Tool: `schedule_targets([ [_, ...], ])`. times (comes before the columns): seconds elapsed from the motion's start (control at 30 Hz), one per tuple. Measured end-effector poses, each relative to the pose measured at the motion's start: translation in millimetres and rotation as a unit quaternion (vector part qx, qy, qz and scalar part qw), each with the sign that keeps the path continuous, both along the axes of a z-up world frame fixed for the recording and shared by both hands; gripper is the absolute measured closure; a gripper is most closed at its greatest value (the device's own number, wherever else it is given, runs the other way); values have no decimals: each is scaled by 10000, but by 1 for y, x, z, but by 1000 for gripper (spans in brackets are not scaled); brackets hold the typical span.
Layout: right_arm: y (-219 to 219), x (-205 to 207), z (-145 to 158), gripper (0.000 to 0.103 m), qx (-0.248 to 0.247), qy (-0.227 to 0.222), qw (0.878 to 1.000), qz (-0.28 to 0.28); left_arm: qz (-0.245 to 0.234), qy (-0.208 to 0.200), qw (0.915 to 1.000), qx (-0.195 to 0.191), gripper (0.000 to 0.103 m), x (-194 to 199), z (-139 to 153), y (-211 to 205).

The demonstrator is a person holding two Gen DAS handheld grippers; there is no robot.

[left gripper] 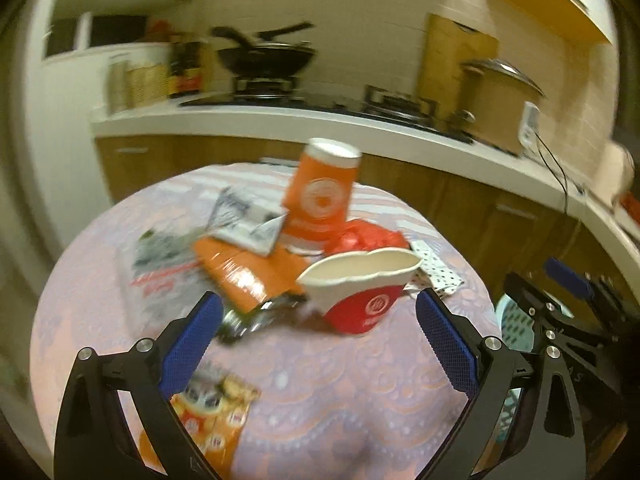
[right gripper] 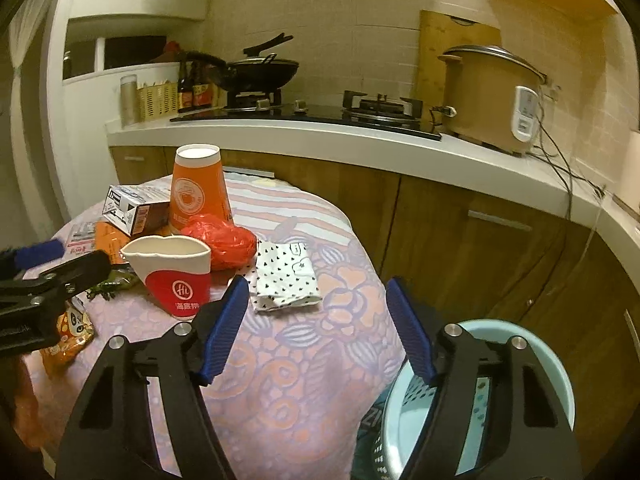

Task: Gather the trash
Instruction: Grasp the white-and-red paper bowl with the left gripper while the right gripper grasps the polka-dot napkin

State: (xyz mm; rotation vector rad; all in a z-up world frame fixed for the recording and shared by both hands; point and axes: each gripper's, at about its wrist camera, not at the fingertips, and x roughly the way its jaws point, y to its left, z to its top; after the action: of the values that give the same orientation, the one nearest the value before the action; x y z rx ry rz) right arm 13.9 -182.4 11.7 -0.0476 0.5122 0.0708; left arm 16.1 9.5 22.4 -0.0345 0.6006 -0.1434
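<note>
Trash lies on a small round table with a pink patterned cloth (right gripper: 304,360). A squashed red paper cup (left gripper: 360,288) (right gripper: 176,276) stands near the middle. Behind it are an upside-down orange cup (left gripper: 324,196) (right gripper: 198,188), a crumpled red bag (right gripper: 224,240), a small carton (right gripper: 132,208), an orange wrapper (left gripper: 240,272) and a spotted white packet (right gripper: 286,278). A snack packet (left gripper: 216,412) lies under my left gripper (left gripper: 316,308), which is open and empty just before the red cup. My right gripper (right gripper: 316,292) is open and empty over the table's right edge.
A pale blue perforated bin (right gripper: 500,400) stands on the floor right of the table, under my right gripper. Behind the table runs a kitchen counter (right gripper: 360,140) with a gas hob, a wok (right gripper: 264,68), bottles and a rice cooker (right gripper: 488,96).
</note>
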Motion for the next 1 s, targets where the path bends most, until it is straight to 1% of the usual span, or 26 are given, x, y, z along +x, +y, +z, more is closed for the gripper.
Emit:
schedule_targets([
  [0.07,-3,6,2,36,15,-3,10000,66,-298,-30,9993,213,11,14,2,-6],
  [0.13,-4,12,2,36,68,28,9999,128,-565,75,9979,295,12,28,1,-10],
  [0.23,-4,19,0,36,74,85,9998,170,-933,354,9944,360,15,47,-9,-15],
  [0.33,-5,24,-4,36,58,141,9997,214,-1082,564,9915,453,21,57,-21,-20],
  [0.37,-6,26,-5,36,61,172,9996,224,-1138,616,9906,454,26,59,-24,-21],
  [0.4,-7,28,-7,36,70,216,9995,238,-1173,671,9898,460,27,60,-27,-24],
  [0.43,-7,31,-8,36,78,251,9994,244,-1192,715,9892,469,28,60,-29,-25],
  [0.47,-7,33,-10,36,82,282,9993,243,-1213,750,9887,460,34,58,-30,-26],
  [0.5,-8,36,-11,36,88,309,9992,245,-1237,806,9881,437,43,57,-31,-26],
  [0.57,-9,41,-14,36,128,388,9988,266,-1225,968,9872,323,52,56,-36,-25],
  [0.63,-10,46,-17,36,186,472,9983,296,-1083,1052,9882,248,56,57,-41,-22],
  [0.7,-10,50,-20,36,248,559,9976,337,-964,1103,9890,184,64,60,-45,-20],
  [0.9,-6,58,-26,36,319,753,9955,481,-837,1016,9911,-206,69,60,-43,-14],
  [1.0,-2,64,-29,36,332,875,9941,545,-808,932,9917,-377,70,58,-41,-14],
])
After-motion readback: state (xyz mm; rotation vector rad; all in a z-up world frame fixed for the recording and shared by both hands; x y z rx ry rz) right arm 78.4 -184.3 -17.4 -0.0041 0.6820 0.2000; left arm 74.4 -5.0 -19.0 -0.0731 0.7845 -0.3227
